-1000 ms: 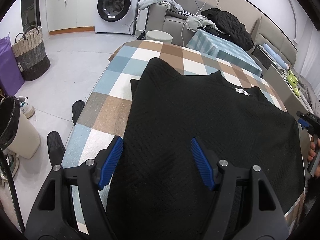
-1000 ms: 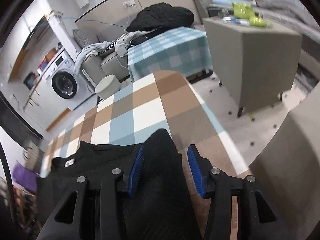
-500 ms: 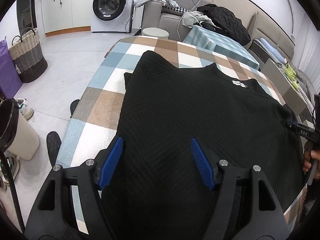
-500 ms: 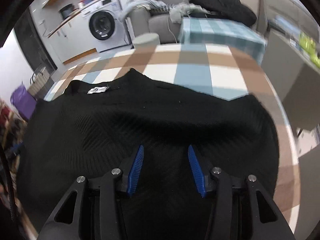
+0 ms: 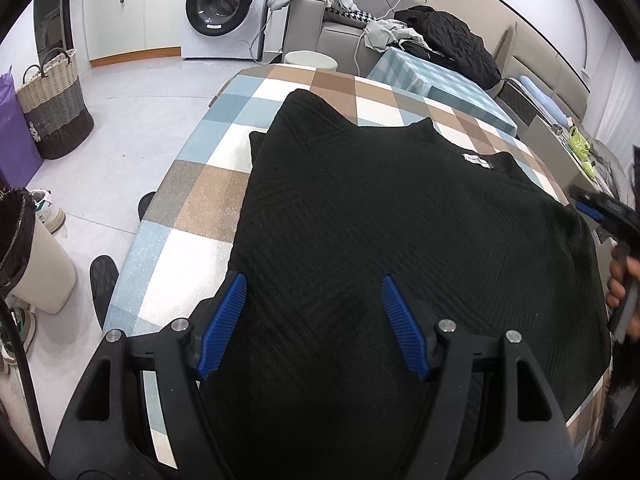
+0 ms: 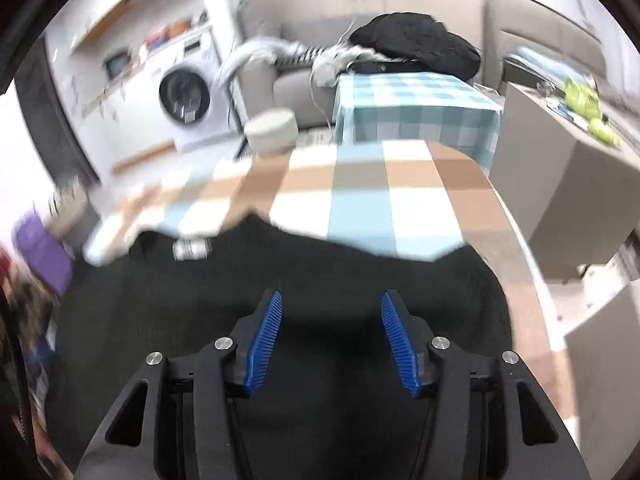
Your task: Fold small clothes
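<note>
The black sweater lies flat on the checked surface, and the left gripper and right gripper hover spread above it, probably to choose a fold edge.

A black knitted sweater lies spread flat over the table with the checked cloth, its white neck label toward the far right. The left gripper hangs just above the near part of the knit, its blue-padded fingers spread wide with nothing between them. At the right edge of the sweater the right gripper comes in, held by a hand. Behind the table stand a washing machine, a grey sofa heaped with clothes and a dark jacket. A woven basket sits by the left wall, and a lined bin stands nearer.
</note>
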A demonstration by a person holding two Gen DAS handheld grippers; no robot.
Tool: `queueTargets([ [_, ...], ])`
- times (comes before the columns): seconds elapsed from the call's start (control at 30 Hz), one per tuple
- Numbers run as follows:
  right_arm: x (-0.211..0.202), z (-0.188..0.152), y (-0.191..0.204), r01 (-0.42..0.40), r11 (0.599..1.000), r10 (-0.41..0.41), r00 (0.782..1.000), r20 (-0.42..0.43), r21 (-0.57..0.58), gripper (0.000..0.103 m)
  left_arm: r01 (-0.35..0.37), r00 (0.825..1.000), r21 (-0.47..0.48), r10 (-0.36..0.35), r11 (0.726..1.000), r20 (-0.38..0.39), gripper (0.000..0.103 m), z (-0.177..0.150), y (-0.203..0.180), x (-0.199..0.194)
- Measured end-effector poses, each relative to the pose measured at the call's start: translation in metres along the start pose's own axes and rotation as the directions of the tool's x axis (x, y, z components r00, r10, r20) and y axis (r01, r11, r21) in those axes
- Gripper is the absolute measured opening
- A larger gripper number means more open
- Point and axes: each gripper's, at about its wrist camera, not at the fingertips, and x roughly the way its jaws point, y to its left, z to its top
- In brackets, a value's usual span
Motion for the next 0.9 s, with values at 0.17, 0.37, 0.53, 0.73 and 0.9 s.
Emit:
queueTargets([
  [0.17,0.039,-0.005,0.004,0.116,0.991,-0.124,0.984,-0.13,-0.073,0.049,0.006,1.0,0.015,-0.006,1.0,0.0,0.068,-0.003,-0.005,-0.001],
  [0.37,0.03,-0.024,0.005,0.112,0.974,-0.142,0.979,-0.144,-0.199,0.052,0.006,1.0,0.04,-0.005,0.999,-0.007,0.068,-0.004,-0.009,0.002],
  [0.53,0.031,-0.025,0.005,0.108,0.975,-0.137,0.98,-0.146,-0.193,0.054,0.009,1.0,0.035,-0.009,0.999,-0.009,0.068,-0.005,-0.007,0.001],
  [0.73,0.012,-0.034,0.017,0.018,0.965,-0.053,0.991,-0.127,-0.262,0.054,0.004,1.0,0.047,-0.003,0.999,-0.012,0.068,-0.005,-0.008,0.003],
  [0.9,0.013,-0.039,0.016,0.014,0.962,-0.057,0.986,-0.154,-0.273,0.054,0.005,1.0,0.046,-0.004,0.999,-0.011,0.068,-0.005,-0.008,0.004],
])
